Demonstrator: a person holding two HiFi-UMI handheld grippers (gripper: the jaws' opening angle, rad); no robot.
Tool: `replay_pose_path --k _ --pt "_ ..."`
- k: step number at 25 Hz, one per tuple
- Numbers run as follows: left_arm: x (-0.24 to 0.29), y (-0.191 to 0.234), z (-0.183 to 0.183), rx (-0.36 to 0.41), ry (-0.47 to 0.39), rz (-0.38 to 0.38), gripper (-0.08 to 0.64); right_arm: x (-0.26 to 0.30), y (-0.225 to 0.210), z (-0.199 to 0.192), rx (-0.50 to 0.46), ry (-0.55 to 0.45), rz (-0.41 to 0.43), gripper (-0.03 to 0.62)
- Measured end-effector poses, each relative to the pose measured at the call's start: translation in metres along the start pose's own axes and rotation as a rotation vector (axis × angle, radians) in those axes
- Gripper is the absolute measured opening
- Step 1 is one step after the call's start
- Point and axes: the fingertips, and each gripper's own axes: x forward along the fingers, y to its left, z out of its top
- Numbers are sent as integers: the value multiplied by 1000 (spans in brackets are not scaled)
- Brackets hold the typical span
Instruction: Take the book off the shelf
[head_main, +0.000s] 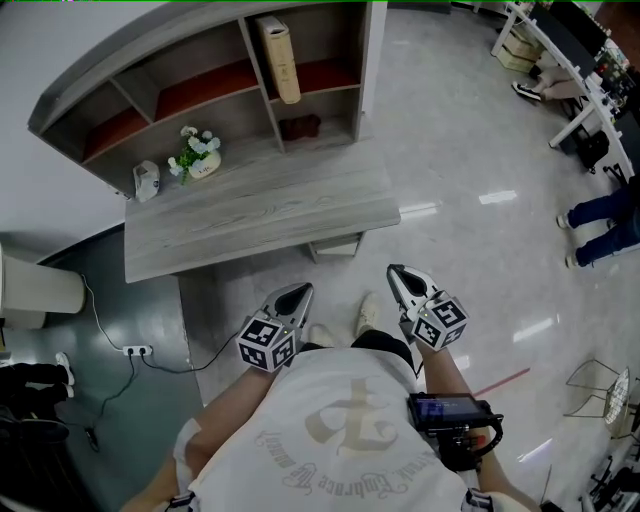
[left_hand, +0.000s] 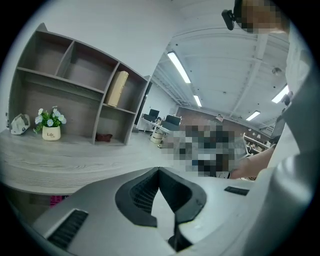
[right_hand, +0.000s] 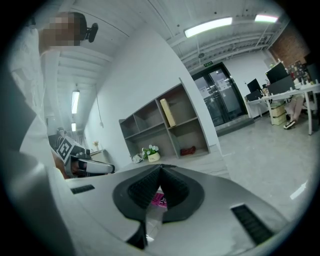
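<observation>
A beige book (head_main: 280, 58) stands leaning in the upper right compartment of the grey shelf unit (head_main: 120, 82) at the back of a wooden desk (head_main: 260, 215). The same book (left_hand: 118, 88) appears in the left gripper view, and the book (right_hand: 168, 112) is small and far off in the right gripper view. My left gripper (head_main: 297, 292) and right gripper (head_main: 397, 272) hang side by side over the floor in front of the desk, well short of the shelf. Both point toward it. Each has its jaws closed tip to tip with nothing held.
On the desk stand a small flower pot (head_main: 200, 155) and a white object (head_main: 146, 180). A dark red item (head_main: 299, 127) lies in the lower right compartment. A power strip (head_main: 137, 351) with cable lies on the floor at left. A person's legs (head_main: 600, 225) and white desks (head_main: 560, 40) are at far right.
</observation>
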Motion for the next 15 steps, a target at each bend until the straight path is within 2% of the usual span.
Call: replay_pose_path --k 7,15 --pt "38 1 32 -10 -21 20 2 28 -29 26 -16 17 73 3" --pt "87 10 56 -35 -39 78 2 52 -70 43 -25 55 149 3"
